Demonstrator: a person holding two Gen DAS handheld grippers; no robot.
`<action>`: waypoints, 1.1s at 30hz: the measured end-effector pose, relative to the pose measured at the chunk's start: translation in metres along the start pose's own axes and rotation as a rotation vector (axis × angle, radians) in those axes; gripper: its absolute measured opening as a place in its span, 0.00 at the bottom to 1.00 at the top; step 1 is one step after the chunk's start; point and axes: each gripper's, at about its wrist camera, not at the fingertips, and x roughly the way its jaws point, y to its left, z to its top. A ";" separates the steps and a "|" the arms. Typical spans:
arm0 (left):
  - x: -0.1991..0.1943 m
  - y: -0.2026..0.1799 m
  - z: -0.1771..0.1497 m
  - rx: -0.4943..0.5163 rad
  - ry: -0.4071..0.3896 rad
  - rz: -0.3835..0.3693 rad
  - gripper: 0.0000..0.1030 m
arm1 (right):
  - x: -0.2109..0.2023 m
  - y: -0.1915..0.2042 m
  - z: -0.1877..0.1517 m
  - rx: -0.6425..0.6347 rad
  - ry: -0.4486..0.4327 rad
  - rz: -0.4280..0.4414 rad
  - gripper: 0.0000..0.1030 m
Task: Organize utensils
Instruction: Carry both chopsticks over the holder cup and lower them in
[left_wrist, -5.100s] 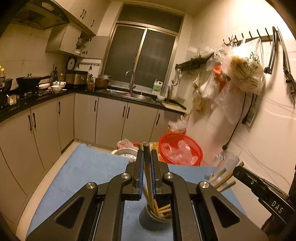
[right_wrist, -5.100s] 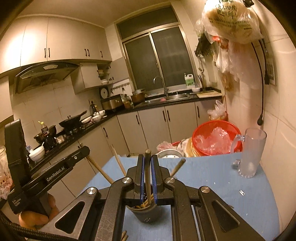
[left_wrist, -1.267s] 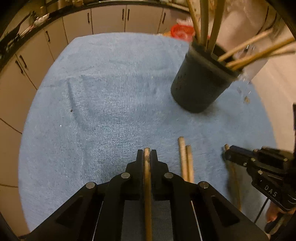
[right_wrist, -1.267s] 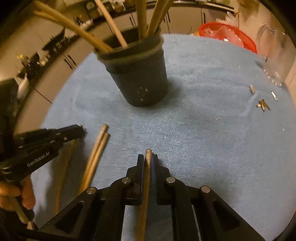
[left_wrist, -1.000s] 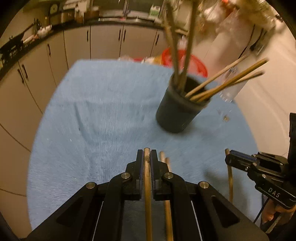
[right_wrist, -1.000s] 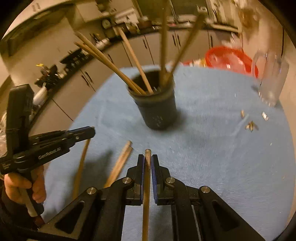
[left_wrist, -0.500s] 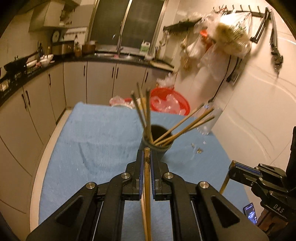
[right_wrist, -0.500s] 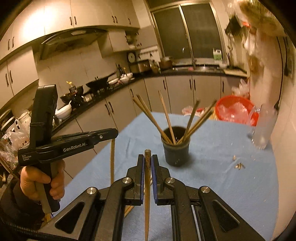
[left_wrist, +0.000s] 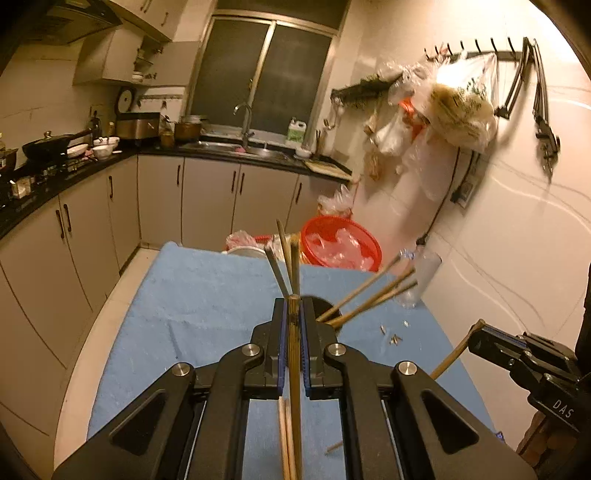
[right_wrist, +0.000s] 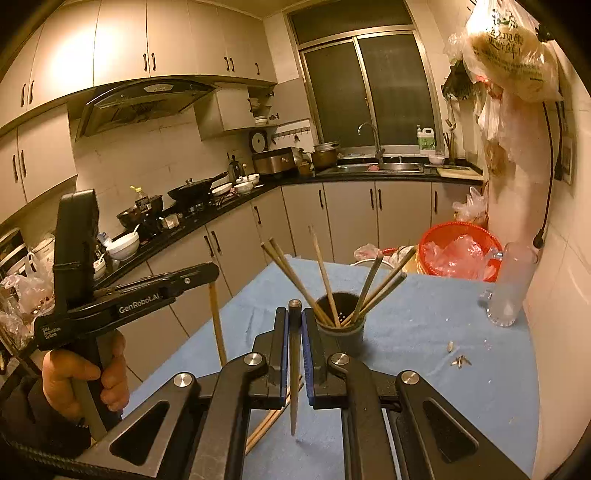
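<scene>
**Two chopsticks lifted, a pair left on the cloth**

I see a kitchen with grey cabinets, a dark window over the sink (right_wrist: 384, 167) and a stove with pans along the counter. In front of me the table is covered by a blue cloth (left_wrist: 207, 302); a red basket (right_wrist: 461, 247) sits beyond its far edge and a clear glass mug (right_wrist: 511, 284) stands by the wall

On the cloth the dark holder (right_wrist: 341, 325) already carries several chopsticks fanned outward, so I judge the sorting well along. My left gripper (left_wrist: 293, 332) is clamped on one chopstick (left_wrist: 294, 369) held upright, with the holder just ahead of it. My right gripper (right_wrist: 294, 332) is closed on a darker chopstick (right_wrist: 294, 369), tip hanging just above the cloth, holder just ahead and to the right

What remains, as far as I can tell: dropping these two in, then collecting the loose pair of chopsticks (right_wrist: 275, 417) lying on the cloth below the grippers. A few small scraps (right_wrist: 460, 361) lie near the mug
</scene>
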 end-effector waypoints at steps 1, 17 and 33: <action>-0.002 0.000 0.002 -0.005 -0.011 0.001 0.06 | 0.000 0.000 0.003 -0.003 -0.003 -0.004 0.07; -0.016 -0.015 0.054 -0.031 -0.236 0.003 0.06 | -0.004 0.000 0.064 -0.038 -0.096 -0.076 0.07; 0.023 -0.013 0.089 -0.082 -0.441 0.072 0.06 | 0.012 -0.017 0.096 0.018 -0.272 -0.178 0.07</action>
